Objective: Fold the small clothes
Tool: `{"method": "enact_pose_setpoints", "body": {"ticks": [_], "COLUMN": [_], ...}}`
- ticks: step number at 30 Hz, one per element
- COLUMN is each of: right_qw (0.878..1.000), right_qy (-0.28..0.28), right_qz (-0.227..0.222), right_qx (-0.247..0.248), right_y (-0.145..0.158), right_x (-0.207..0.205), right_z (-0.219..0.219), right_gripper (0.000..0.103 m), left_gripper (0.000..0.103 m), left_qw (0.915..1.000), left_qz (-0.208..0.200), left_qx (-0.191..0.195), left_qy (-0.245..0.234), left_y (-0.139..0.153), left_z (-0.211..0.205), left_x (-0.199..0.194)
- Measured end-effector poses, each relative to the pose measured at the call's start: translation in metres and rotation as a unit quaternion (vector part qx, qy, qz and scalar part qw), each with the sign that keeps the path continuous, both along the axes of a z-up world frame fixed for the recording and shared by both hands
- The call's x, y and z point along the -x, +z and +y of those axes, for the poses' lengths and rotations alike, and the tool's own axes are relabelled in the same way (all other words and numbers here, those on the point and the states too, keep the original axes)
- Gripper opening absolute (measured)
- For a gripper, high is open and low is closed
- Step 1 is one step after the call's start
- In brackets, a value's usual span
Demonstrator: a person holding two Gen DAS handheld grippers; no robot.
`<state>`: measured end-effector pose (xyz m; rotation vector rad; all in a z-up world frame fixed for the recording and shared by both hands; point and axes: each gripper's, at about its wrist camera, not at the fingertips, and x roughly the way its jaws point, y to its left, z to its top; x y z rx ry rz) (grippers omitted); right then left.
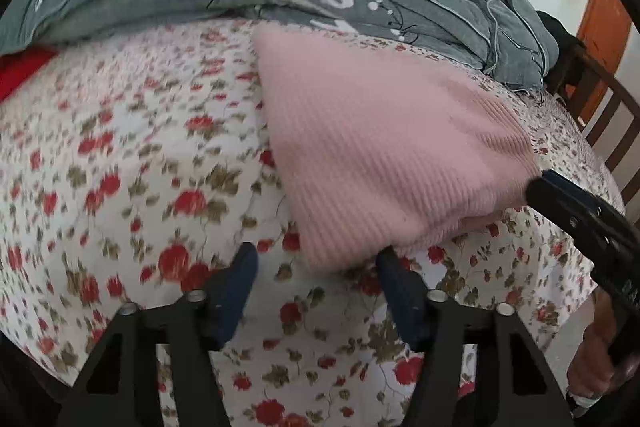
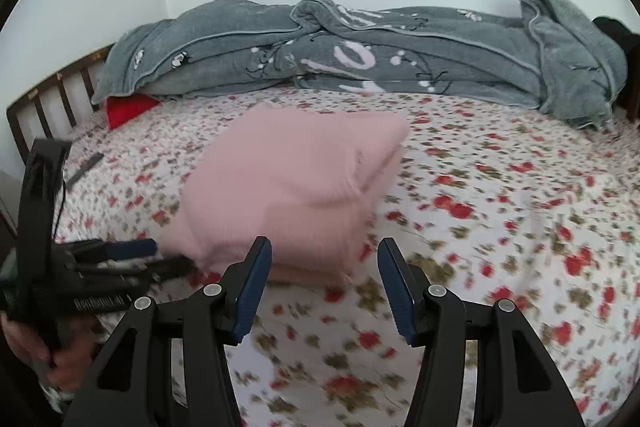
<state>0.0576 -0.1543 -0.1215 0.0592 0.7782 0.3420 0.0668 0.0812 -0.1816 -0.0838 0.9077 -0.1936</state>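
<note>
A folded pink ribbed garment lies on the floral bedsheet; it also shows in the right wrist view. My left gripper is open and empty, its fingertips at the garment's near corner, just in front of it. My right gripper is open and empty, just before the garment's near edge. The right gripper's body shows in the left wrist view beside the garment's right corner. The left gripper shows in the right wrist view at the garment's left corner.
A rumpled grey blanket lies along the far side of the bed by the wall. A red item pokes out under it at the left. A dark wooden bed rail runs at the left end. A small dark object lies on the sheet.
</note>
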Motion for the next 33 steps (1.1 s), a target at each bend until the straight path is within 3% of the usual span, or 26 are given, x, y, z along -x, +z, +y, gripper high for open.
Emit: {"method": "enact_pose_setpoints", "body": {"ticks": [2, 3, 4, 5, 6, 7, 13, 16, 19, 23, 26, 30, 33], "right_qw": [1.000, 1.000, 1.000, 1.000, 0.999, 0.999, 0.999, 0.998, 0.998, 0.999, 0.999, 0.998, 0.998], "right_qy": [0.002, 0.003, 0.003, 0.003, 0.006, 0.007, 0.014, 0.025, 0.050, 0.037, 0.021, 0.006, -0.002], "right_qz": [0.012, 0.017, 0.022, 0.028, 0.036, 0.036, 0.027, 0.025, 0.031, -0.012, -0.034, -0.047, -0.043], "right_qx": [-0.005, -0.006, -0.002, 0.005, 0.013, 0.014, 0.030, 0.047, 0.031, 0.020, 0.021, 0.034, 0.050], "right_y": [-0.003, -0.006, -0.010, -0.014, -0.019, -0.022, -0.033, -0.027, -0.014, 0.008, 0.017, 0.018, 0.009], "right_x": [-0.009, -0.013, -0.017, -0.020, -0.022, -0.022, -0.012, -0.012, -0.016, -0.021, -0.036, -0.060, -0.079], "right_z": [0.004, 0.006, 0.007, 0.008, 0.009, 0.008, 0.014, 0.016, 0.008, -0.006, -0.007, 0.004, 0.016], "right_gripper": [0.052, 0.050, 0.039, 0.020, 0.010, 0.008, 0.008, 0.009, 0.031, 0.047, 0.048, 0.047, 0.037], "left_gripper": [0.027, 0.023, 0.019, 0.016, 0.014, 0.013, 0.014, 0.020, 0.025, 0.041, 0.045, 0.045, 0.045], "left_qw": [0.9995, 0.9991, 0.9987, 0.9979, 0.9966, 0.9958, 0.9876, 0.9863, 0.9881, 0.9884, 0.9852, 0.9882, 0.9871], "left_qz": [-0.010, -0.020, -0.029, -0.039, -0.044, -0.042, 0.001, 0.009, -0.009, -0.040, -0.051, -0.050, -0.041], "left_qx": [0.023, 0.032, 0.039, 0.050, 0.069, 0.080, 0.157, 0.163, 0.151, 0.146, 0.164, 0.144, 0.154], "left_qy": [-0.018, -0.017, -0.014, -0.013, -0.011, -0.009, -0.002, -0.024, -0.028, -0.016, -0.006, -0.005, -0.016], "left_y": [0.004, 0.006, 0.007, 0.008, 0.006, 0.005, -0.019, -0.014, -0.005, 0.015, 0.029, 0.047, 0.050], "left_z": [0.001, 0.005, 0.007, 0.012, 0.019, 0.024, 0.046, 0.051, 0.061, 0.075, 0.081, 0.063, 0.045], "left_x": [0.002, 0.005, 0.006, 0.009, 0.011, 0.011, -0.002, 0.000, 0.008, 0.007, -0.009, -0.049, -0.074]}}
